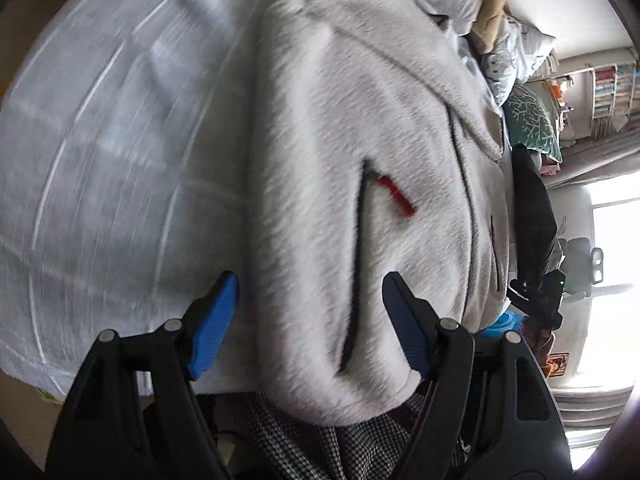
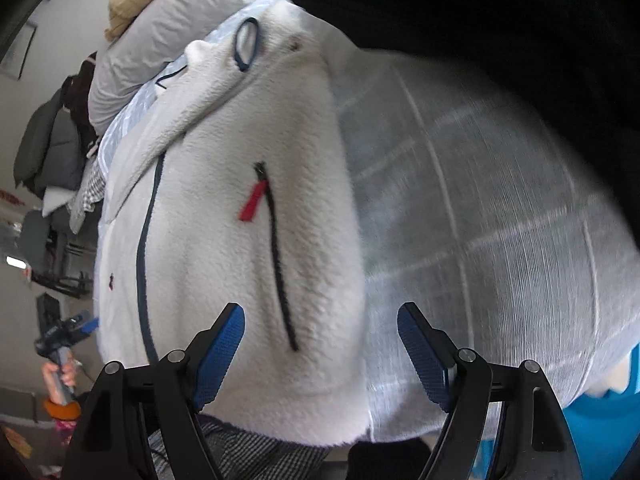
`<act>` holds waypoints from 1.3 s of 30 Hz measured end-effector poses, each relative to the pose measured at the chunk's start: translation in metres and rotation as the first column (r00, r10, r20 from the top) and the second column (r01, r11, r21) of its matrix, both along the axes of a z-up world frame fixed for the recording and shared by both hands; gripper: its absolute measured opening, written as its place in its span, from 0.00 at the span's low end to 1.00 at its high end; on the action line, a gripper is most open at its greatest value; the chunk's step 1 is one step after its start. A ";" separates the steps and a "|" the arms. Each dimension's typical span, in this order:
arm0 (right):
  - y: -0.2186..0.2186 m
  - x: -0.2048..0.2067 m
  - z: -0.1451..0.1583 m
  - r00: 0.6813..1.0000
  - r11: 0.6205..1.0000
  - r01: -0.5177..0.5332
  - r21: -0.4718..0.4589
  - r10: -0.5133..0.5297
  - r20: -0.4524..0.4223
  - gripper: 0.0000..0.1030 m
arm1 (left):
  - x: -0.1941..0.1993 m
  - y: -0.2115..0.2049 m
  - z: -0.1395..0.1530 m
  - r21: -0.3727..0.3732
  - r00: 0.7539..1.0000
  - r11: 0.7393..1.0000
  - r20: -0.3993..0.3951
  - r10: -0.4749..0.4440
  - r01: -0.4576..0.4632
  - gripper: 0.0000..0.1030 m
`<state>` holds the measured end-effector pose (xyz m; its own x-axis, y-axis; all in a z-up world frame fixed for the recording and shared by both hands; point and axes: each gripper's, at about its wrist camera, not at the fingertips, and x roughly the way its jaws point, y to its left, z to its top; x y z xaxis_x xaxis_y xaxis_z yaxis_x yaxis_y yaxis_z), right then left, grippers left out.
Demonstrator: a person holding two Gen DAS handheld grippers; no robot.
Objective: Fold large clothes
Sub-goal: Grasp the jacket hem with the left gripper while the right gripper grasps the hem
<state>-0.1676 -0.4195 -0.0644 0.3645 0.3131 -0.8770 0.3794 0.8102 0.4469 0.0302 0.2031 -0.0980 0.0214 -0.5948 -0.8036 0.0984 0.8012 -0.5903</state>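
White fleece jacket (image 1: pixel 352 184) flat on bed (image 1: pixel 100 168), both my grippers (image 1: pixel 310 320) (image 2: pixel 320 344) hovering, fingers spread, empty — next I pinch near hem, fold far.

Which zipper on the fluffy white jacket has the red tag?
The short pocket zipper on the white fleece jacket; a red pull tab hangs at its top. The long front zipper shows none.

Motion blur smears the white checked sheet (image 1: pixel 100 160) beside the fleece jacket (image 1: pixel 340 160).
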 end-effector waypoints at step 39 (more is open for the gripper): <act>0.040 0.077 0.099 0.917 0.996 -0.066 -0.057 0.083 0.390 0.20 | 0.027 -0.063 0.147 -0.191 0.919 0.973 0.391 -0.047 0.131 0.21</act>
